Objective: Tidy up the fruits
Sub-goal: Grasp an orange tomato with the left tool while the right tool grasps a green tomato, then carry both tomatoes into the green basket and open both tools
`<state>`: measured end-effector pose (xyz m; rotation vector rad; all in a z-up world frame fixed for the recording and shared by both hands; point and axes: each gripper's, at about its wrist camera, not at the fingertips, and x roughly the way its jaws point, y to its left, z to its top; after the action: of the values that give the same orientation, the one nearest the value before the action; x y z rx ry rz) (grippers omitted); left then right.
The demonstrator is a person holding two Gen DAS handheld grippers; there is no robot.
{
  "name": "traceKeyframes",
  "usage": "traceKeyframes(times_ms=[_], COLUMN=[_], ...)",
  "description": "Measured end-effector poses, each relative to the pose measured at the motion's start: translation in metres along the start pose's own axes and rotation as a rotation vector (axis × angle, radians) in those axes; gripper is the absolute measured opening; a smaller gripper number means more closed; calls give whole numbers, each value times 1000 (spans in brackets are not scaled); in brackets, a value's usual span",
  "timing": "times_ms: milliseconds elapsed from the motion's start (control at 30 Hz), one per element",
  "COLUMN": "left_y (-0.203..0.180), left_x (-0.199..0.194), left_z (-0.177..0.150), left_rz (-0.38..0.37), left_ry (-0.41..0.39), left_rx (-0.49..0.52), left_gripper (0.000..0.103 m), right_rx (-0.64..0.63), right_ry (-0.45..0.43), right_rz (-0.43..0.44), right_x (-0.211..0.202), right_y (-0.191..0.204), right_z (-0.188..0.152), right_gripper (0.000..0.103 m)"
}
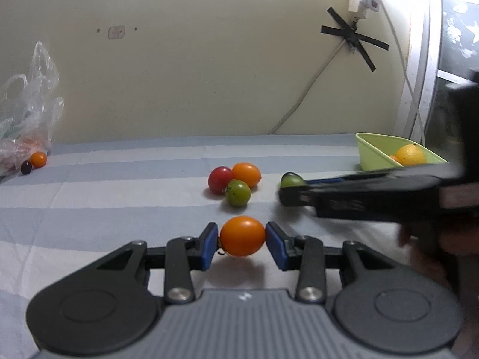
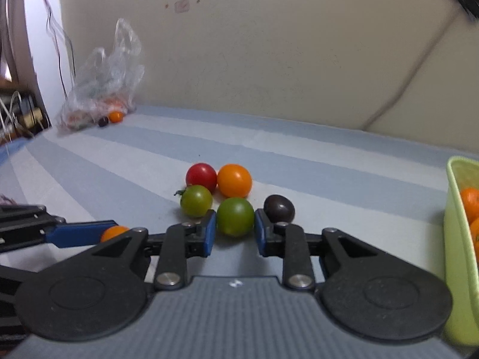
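My left gripper (image 1: 242, 236) is shut on an orange cherry tomato (image 1: 242, 235) and holds it just above the striped cloth; it also shows in the right wrist view (image 2: 113, 232). My right gripper (image 2: 235, 224) is shut on a green tomato (image 2: 235, 220); in the left wrist view that tomato (image 1: 291, 180) sits at the right gripper's tip. A red tomato (image 2: 201, 176), an orange tomato (image 2: 234, 180) and another green tomato (image 2: 196, 200) lie clustered just beyond. A dark purple tomato (image 2: 279, 208) lies beside the right finger.
A light green bin (image 1: 371, 152) with orange fruit stands at the right; its wall (image 2: 458, 239) is close to my right gripper. A clear plastic bag (image 2: 101, 83) with fruit lies at the far left by the wall, with an orange tomato (image 2: 116, 116) and a dark one (image 2: 103, 121) beside it.
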<state>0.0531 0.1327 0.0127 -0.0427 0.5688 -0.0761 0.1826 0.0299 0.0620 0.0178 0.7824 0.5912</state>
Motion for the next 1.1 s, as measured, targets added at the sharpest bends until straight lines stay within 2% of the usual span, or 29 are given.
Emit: traceKeyframes(times_ms=[67, 267, 400, 533, 700, 800, 900, 1033, 1100], left_y=[-5, -45, -86, -125, -144, -142, -145, -158, -168], left_x=[-1, -8, -5, -1, 1, 3, 8, 16, 25], left_z=[-2, -9, -12, -19, -21, -13, 8, 44, 59], left_rz=[-19, -157, -258, -316, -307, -314, -312, -322, -313], left_ry=[17, 44, 59, 76, 77, 93, 74, 0, -31], left_rx=[10, 42, 97, 170, 210, 187, 178, 191, 212], left_gripper=[36, 36, 36, 36, 36, 36, 36, 36, 36], right_rx=[26, 50, 90, 165, 168, 183, 208, 190, 179], right_ry=[-34, -79, -101, -137, -159, -152, -158, -267, -334], right_rz=[-9, -1, -59, -124, -191, -186, -158, -176, -213], right_x=[-14, -85, -132, -166, -180, -179, -178, -193, -199], right_y=[-3, -20, -37, -58, -68, -75, -81, -87, -94], right_z=[-7, -50, -84, -107, -117, -118, -117, -104, -93], right_gripper=[29, 29, 29, 29, 29, 29, 29, 29, 30])
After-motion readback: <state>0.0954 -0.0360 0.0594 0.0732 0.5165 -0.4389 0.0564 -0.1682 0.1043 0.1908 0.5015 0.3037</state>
